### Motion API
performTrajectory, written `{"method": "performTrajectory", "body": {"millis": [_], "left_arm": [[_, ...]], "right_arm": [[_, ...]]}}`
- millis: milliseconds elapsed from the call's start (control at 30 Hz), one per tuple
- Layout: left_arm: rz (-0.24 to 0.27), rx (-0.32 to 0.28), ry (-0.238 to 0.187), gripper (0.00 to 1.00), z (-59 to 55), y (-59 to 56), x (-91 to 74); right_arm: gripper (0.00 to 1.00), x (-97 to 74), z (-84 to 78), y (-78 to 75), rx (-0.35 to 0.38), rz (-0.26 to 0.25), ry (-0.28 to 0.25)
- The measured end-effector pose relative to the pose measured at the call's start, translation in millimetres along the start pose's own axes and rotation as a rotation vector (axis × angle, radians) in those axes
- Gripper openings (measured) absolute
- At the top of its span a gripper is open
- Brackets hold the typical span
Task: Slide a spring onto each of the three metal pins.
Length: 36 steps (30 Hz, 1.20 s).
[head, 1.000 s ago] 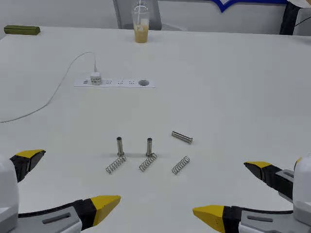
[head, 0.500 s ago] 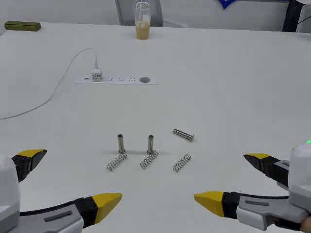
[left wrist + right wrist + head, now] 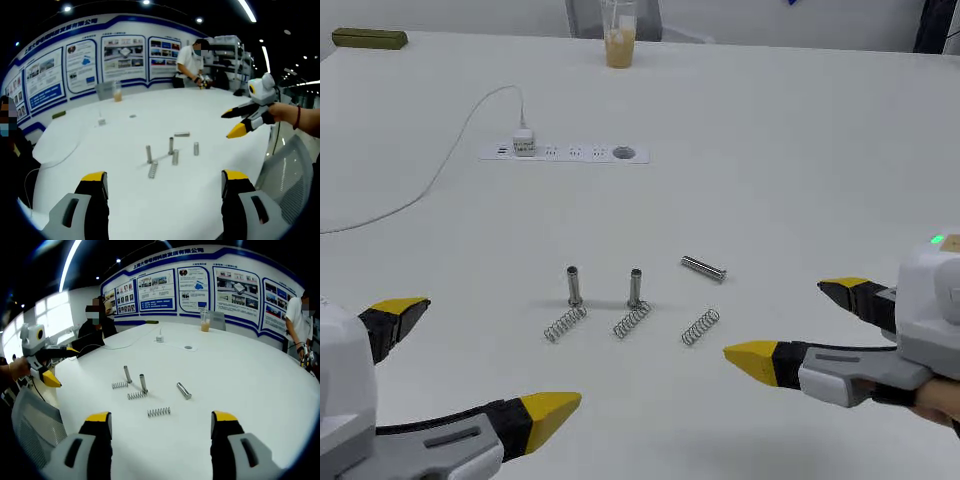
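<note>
Two metal pins (image 3: 573, 285) (image 3: 636, 287) stand upright on the white table, and a third pin (image 3: 703, 268) lies on its side to their right. Three springs (image 3: 565, 323) (image 3: 631, 320) (image 3: 700, 327) lie flat just in front of the pins. My left gripper (image 3: 475, 360) hovers open at the near left, well short of the springs. My right gripper (image 3: 795, 322) is open at the right, a short way right of the nearest spring. In the right gripper view the springs (image 3: 159, 412) and pins (image 3: 143, 382) lie ahead of the wide-open jaws; likewise the pins (image 3: 171, 145) in the left gripper view.
A white power strip (image 3: 563, 153) with a plugged charger and trailing cable lies mid-table. A cup with a drink (image 3: 620, 45) and a green block (image 3: 370, 38) sit at the far edge. A person (image 3: 192, 57) stands beyond the table.
The head camera has tilted, so the whole scene sits a little differently. My right gripper has come up and in toward the rightmost spring. Pins and springs have not moved.
</note>
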State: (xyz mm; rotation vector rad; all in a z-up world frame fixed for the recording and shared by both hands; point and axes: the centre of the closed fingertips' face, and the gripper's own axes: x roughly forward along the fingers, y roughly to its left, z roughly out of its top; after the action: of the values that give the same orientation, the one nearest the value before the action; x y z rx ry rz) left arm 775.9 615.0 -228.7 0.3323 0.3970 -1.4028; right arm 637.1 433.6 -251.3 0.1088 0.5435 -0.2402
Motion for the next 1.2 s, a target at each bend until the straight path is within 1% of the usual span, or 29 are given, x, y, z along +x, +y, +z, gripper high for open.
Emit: {"method": "performTrajectory", "body": {"millis": [167, 333, 500, 733, 867, 1200], "left_arm": [[-0.001, -0.007, 0.002, 0.96, -0.3, -0.8, 2.3], [-0.007, -0.008, 0.007, 0.96, -2.2, -1.7, 4.0], [-0.012, -0.015, 0.008, 0.96, -4.9, -2.1, 5.5], [-0.021, -0.016, 0.015, 0.96, -8.1, -4.2, 9.1], [-0.026, -0.015, 0.009, 0.96, -6.9, -4.9, 11.1], [-0.029, -0.009, 0.002, 0.95, -5.7, -3.1, 15.8]], "right_arm": [[0.80, 9.3, 3.7, -6.3, -0.007, -0.001, 0.007], [0.78, 19.3, 7.5, -11.1, 0.006, 0.014, 0.008], [0.75, 30.5, 7.0, -12.7, -0.017, 0.025, 0.029], [0.67, 47.9, 11.0, -17.5, -0.027, 0.037, 0.032], [0.63, 58.6, 11.9, -20.9, -0.030, 0.045, 0.040], [0.54, 80.9, 18.1, -30.6, -0.046, 0.056, 0.042]]}}
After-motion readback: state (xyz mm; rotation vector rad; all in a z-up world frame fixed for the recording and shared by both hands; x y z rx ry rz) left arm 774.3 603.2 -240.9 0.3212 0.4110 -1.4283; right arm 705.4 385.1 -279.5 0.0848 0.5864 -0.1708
